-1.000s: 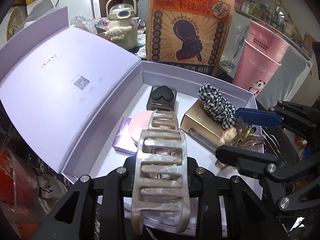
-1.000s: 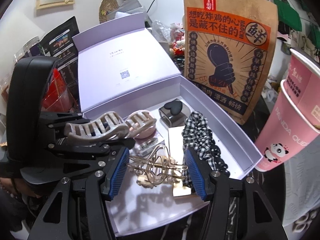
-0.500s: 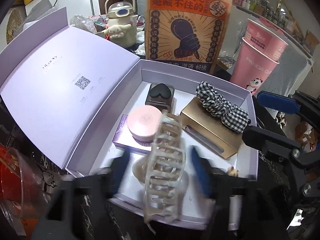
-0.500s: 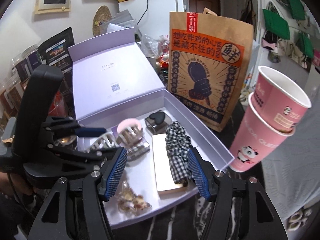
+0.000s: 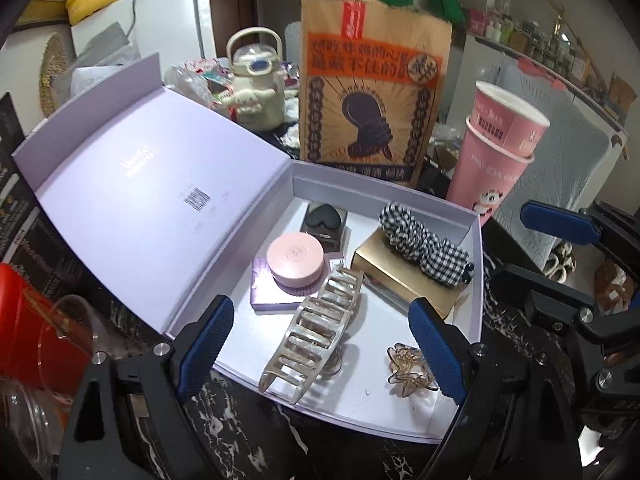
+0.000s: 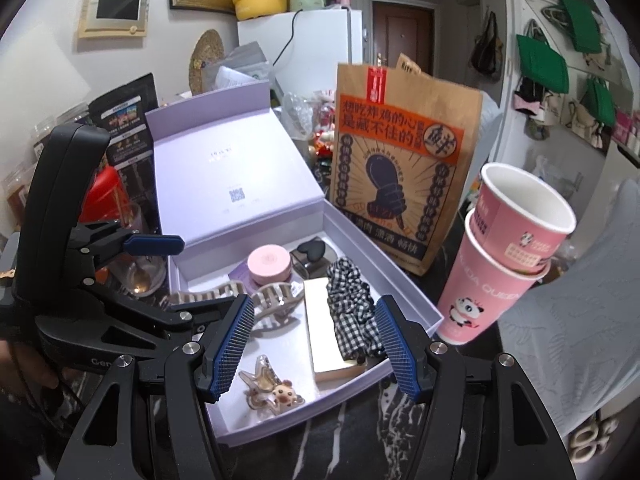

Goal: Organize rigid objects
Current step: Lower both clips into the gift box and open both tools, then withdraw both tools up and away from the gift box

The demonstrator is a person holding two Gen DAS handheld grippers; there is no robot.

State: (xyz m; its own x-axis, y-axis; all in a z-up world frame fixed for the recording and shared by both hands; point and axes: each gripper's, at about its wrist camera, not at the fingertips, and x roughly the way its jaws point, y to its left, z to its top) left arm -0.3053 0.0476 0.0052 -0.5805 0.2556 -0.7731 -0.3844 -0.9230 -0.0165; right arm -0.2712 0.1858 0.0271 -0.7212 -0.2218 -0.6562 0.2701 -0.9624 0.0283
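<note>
a tall brown paper bag (image 6: 404, 176) with orange print stands behind the lilac box (image 5: 474, 264), touching its far wall; two stacked pink paper cups (image 6: 508, 252) lean just beside the box's right corner. the box is stiff card, lid folded back. inside lie a flat gold carton (image 5: 400, 276) under a checked fabric scrunchie (image 5: 424, 240), a round pink compact (image 5: 295, 258), a ribbed pearly claw clip (image 5: 316, 328) and a small amber wire clip (image 5: 408, 370). left gripper (image 5: 320, 344) hangs over the claw clip, jaws opening, pads clear of it. right gripper (image 6: 316, 344) is spread, gripping nothing, above the small clip.
</note>
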